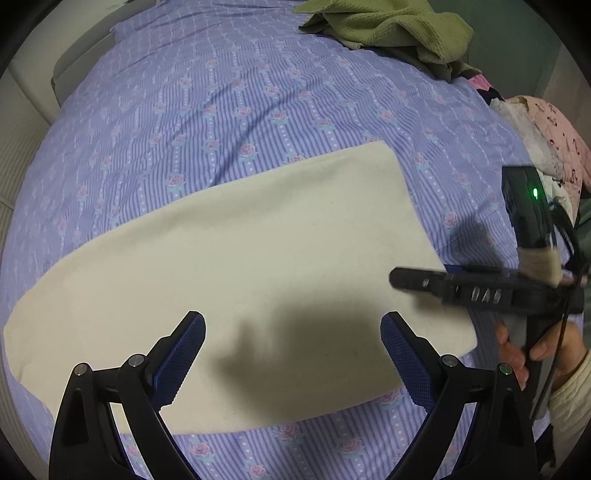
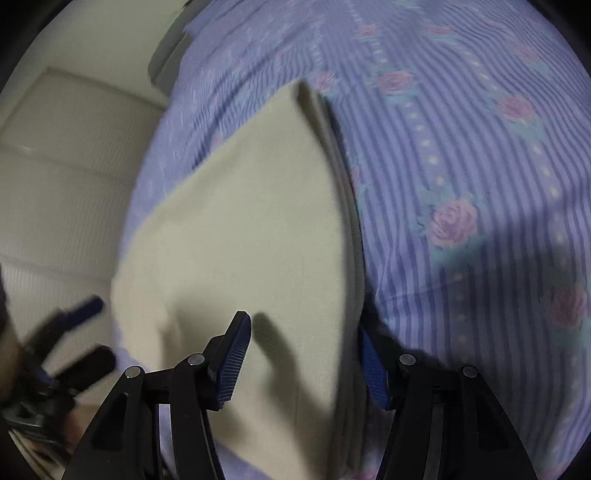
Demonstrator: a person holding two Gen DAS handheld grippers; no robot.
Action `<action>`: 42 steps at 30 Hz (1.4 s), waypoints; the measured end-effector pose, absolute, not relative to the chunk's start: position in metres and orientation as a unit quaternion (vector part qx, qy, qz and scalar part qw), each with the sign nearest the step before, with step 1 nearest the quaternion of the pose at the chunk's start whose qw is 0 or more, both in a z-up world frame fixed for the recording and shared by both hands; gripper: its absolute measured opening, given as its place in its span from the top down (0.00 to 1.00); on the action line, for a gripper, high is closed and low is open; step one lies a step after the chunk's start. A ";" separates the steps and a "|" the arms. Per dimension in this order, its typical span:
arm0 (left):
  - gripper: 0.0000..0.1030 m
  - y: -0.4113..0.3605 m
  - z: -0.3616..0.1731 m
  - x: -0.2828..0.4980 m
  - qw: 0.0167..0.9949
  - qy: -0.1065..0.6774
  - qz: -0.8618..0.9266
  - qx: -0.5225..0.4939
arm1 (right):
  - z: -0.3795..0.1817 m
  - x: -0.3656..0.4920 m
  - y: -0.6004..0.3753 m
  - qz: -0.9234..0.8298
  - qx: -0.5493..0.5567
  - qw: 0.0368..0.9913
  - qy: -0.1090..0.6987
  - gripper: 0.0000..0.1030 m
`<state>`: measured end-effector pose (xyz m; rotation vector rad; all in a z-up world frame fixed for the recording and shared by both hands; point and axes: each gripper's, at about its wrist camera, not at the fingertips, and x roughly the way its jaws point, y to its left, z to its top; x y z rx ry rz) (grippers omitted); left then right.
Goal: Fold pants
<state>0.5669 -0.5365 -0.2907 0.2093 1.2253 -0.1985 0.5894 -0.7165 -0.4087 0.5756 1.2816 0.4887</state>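
Observation:
Cream pants [image 1: 251, 266] lie flat in a long folded strip on the purple striped floral bedsheet [image 1: 221, 110]. My left gripper [image 1: 293, 321] is open and empty, hovering over the near edge of the pants. My right gripper [image 2: 304, 328] is open, low over the right end of the pants [image 2: 251, 240], with its right finger at the layered fabric edge. The right gripper also shows in the left wrist view [image 1: 454, 288] at the pants' right end. The left gripper shows blurred in the right wrist view [image 2: 81, 332].
A green towel [image 1: 391, 33] is heaped at the far side of the bed. Pink patterned clothing [image 1: 554, 140] lies at the right edge. A pale ribbed surface [image 2: 66, 192] borders the bed's left side.

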 end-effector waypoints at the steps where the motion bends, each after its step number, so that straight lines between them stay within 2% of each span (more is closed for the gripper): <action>1: 0.06 -0.536 -0.291 0.568 0.808 0.575 -0.093 0.095 | -0.410 0.592 -0.720 0.219 0.279 0.728 0.587 0.43; 4: 0.06 -0.534 -0.293 0.571 0.804 0.583 -0.090 0.077 | -0.405 0.595 -0.706 0.211 0.211 0.741 0.601 0.52; 6: 0.06 -0.534 -0.292 0.572 0.804 0.584 -0.086 0.075 | -0.400 0.593 -0.691 0.200 0.159 0.757 0.602 0.53; 10: 0.06 -0.536 -0.289 0.570 0.806 0.579 -0.089 0.085 | -0.394 0.591 -0.681 0.166 0.133 0.767 0.606 0.62; 13: 0.06 -0.534 -0.285 0.567 0.806 0.578 -0.094 0.085 | -0.384 0.592 -0.670 0.150 0.122 0.776 0.601 0.81; 22: 0.06 -0.477 -0.259 0.556 0.816 0.572 -0.064 0.051 | -0.310 0.580 -0.631 0.105 0.076 0.825 0.550 0.83; 28: 0.06 -0.399 -0.234 0.545 0.824 0.565 -0.022 -0.027 | -0.237 0.575 -0.583 0.117 0.043 0.852 0.509 0.84; 33: 0.06 -0.319 -0.210 0.524 0.838 0.543 0.019 -0.050 | -0.190 0.566 -0.527 0.149 -0.015 0.857 0.492 0.84; 42: 0.06 -0.178 -0.205 0.483 0.832 0.542 0.083 -0.082 | -0.176 0.555 -0.366 0.197 -0.118 0.830 0.509 0.84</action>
